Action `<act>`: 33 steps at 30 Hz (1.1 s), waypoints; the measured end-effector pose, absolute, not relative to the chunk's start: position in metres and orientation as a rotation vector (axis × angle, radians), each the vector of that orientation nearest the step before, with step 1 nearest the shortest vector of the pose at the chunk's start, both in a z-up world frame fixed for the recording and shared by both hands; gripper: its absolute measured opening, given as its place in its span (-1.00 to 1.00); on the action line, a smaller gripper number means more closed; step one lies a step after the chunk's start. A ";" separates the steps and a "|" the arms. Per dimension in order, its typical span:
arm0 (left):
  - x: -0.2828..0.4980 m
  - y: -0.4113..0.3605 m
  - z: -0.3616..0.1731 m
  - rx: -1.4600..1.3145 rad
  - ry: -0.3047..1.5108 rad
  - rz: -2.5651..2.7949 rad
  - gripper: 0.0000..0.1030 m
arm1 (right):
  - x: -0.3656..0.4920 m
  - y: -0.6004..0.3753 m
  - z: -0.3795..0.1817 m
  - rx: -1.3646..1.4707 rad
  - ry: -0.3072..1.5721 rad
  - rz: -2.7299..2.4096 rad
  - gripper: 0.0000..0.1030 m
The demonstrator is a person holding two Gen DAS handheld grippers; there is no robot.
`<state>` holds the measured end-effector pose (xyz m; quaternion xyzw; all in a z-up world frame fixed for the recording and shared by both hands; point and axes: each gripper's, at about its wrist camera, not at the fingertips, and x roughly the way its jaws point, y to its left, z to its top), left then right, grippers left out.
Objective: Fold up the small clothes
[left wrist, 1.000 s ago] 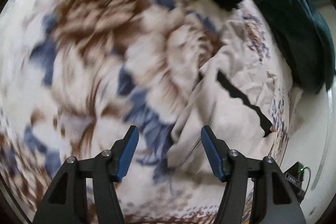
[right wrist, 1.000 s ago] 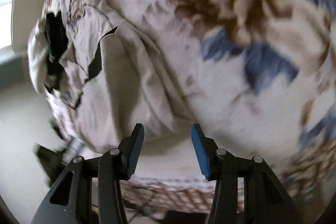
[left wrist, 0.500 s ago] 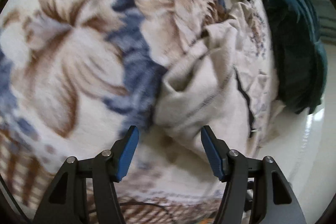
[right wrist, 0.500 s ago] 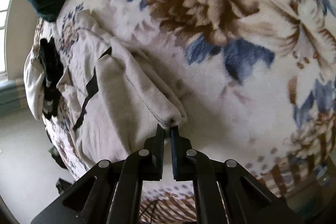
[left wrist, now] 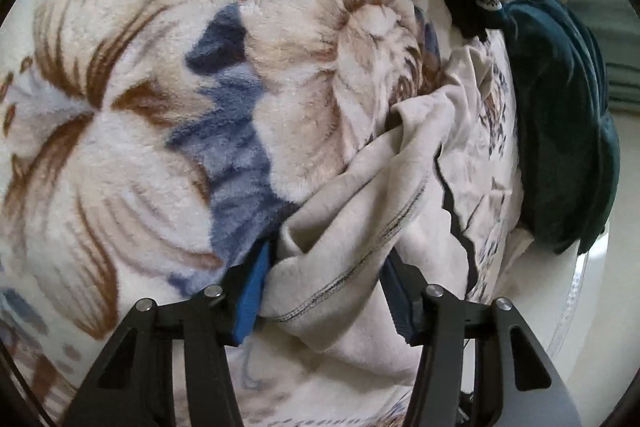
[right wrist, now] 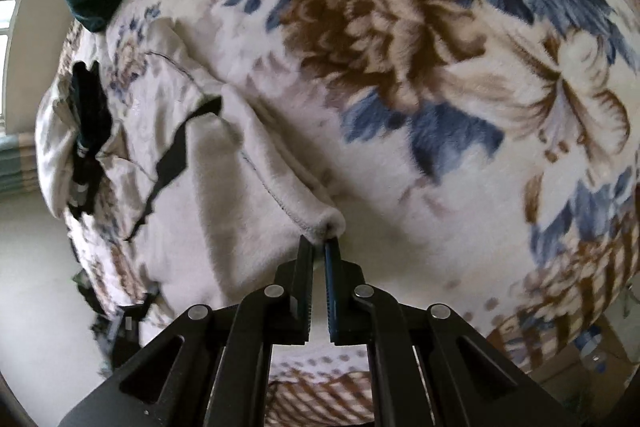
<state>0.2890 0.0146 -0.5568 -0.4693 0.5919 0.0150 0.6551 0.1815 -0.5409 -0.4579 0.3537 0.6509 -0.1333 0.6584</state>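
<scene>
On the flowered blanket (right wrist: 420,187) the beige garment (right wrist: 224,211) is stretching toward 10 o'clock from the right gripper (right wrist: 319,247) pinching its corner, while the left gripper (left wrist: 324,291) is straddling another hem, jaws wide.

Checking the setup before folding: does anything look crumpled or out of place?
The beige garment lies bunched and creased on the floral blanket, its hem rolled over, not flat. A dark sock sits loose near the blanket's edge.
</scene>
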 end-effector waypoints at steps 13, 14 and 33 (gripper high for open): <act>0.277 0.009 -0.552 -0.952 1.387 0.010 0.00 | 0.209 -0.536 -0.476 0.874 1.491 -0.070 -0.29; 0.279 0.007 -0.552 -0.936 1.390 0.007 0.00 | 0.215 -0.528 -0.481 0.822 1.523 -0.057 -0.29; 0.327 -0.033 -0.467 -0.362 1.326 -0.134 0.01 | 0.233 -0.544 -0.436 0.672 1.475 -0.146 -0.39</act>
